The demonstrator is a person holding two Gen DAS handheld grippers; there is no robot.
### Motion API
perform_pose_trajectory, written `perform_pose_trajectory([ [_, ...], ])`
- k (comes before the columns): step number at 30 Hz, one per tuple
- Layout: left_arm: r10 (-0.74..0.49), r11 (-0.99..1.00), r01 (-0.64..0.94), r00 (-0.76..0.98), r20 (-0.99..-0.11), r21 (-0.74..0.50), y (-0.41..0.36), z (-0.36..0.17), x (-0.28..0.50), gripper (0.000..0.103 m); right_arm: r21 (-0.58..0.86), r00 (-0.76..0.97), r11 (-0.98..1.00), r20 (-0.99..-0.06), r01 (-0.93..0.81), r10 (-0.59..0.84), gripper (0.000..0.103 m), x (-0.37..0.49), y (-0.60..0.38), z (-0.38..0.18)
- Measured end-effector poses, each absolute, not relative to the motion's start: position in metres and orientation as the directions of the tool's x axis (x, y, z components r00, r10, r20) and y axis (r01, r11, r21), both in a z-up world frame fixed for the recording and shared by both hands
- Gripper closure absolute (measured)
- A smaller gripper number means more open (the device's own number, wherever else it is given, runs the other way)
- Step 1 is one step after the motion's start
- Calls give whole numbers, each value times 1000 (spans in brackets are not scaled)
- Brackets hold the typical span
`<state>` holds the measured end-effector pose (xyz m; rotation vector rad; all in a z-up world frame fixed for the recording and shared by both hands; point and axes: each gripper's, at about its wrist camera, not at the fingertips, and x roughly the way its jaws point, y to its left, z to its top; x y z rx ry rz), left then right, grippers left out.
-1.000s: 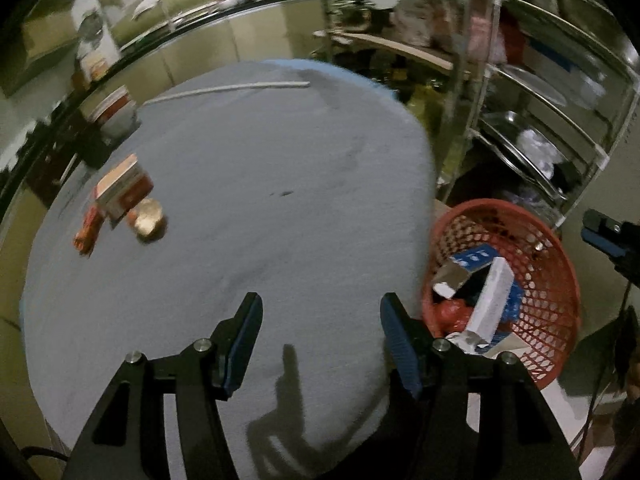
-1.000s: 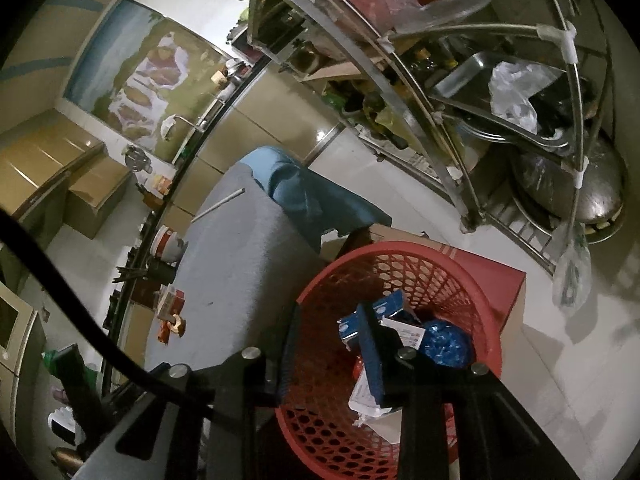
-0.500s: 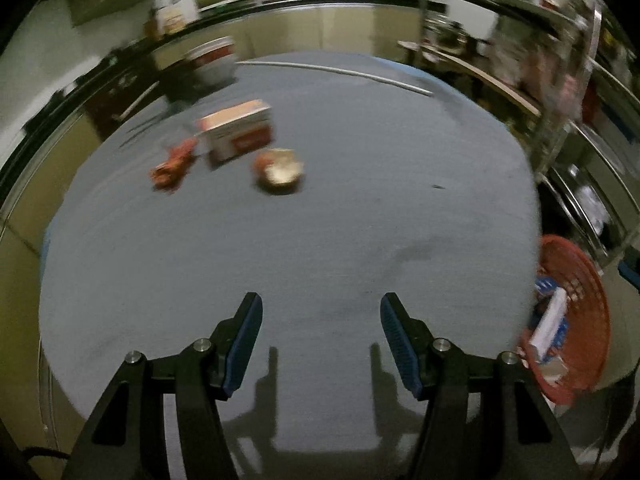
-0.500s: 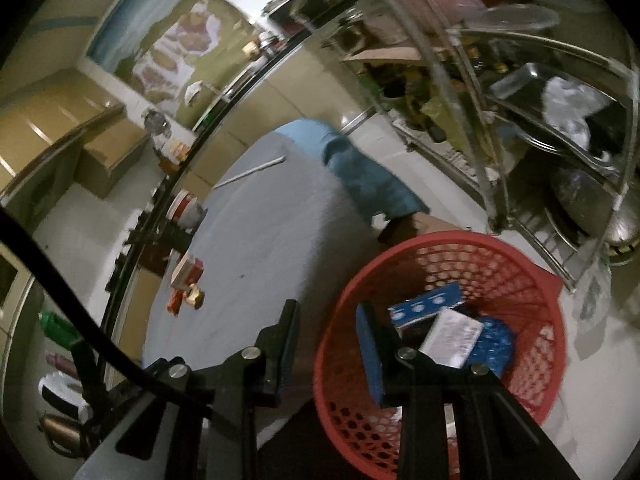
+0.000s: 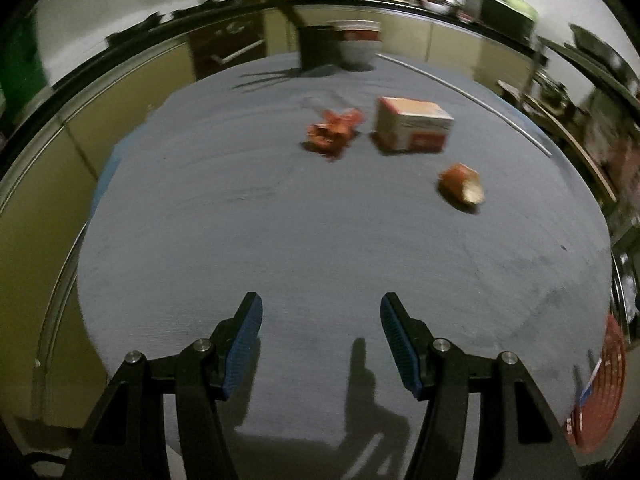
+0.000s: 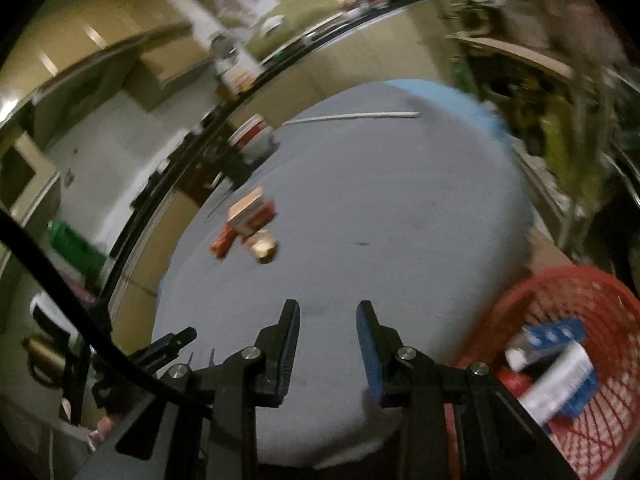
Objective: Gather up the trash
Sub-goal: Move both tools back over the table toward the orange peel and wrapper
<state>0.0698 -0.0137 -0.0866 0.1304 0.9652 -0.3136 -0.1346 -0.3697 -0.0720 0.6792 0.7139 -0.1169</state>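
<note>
Three pieces of trash lie on the grey table [image 5: 320,240]: a small orange-and-white carton [image 5: 412,130] [image 6: 250,216], a crumpled red wrapper [image 5: 334,132] [image 6: 224,244] to its left, and a crushed orange cup [image 5: 462,189] [image 6: 262,246]. My left gripper [image 5: 321,340] hangs open and empty over the table's near part, well short of them. My right gripper [image 6: 328,344] stands over the near table edge, jaws a little apart with nothing between them. The red mesh basket [image 6: 580,292] [image 5: 604,392] sits off the table to the right, holding blue and white packaging.
A white-and-red tub [image 5: 356,44] [image 6: 252,138] and a dark stand [image 5: 316,46] sit at the table's far edge. A thin white rod [image 6: 352,117] lies across the far side. A metal rack [image 6: 580,128] with kitchenware stands right of the table.
Both grippers swung left from the basket toward the table. The left view now faces the trash head on; the basket has slid to the right edge of both views.
</note>
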Motion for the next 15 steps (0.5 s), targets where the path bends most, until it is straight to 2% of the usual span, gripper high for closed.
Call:
perform_pose_trajectory([
  [2,-199,954,298,525,-828,-40,-4,-90,75,41,519,750,804,-645,290,146,67,-113,-357,-71],
  [3,-196,956,291,524,-829,-42,-2,-91,77,41,508,745,817,-649,272,155,59,-100,-349,-71],
  [4,-193,958,282,522,-831,-45,2,-94,80,41,494,738,831,-655,256,162,41,-86,-341,-72],
  [5,-191,960,276,520,-832,-47,6,-95,82,41,486,736,840,-655,240,169,36,-73,-334,-73],
  [15,-192,970,226,501,-844,-87,32,-98,126,41,359,703,921,-695,154,153,35,36,-297,-96],
])
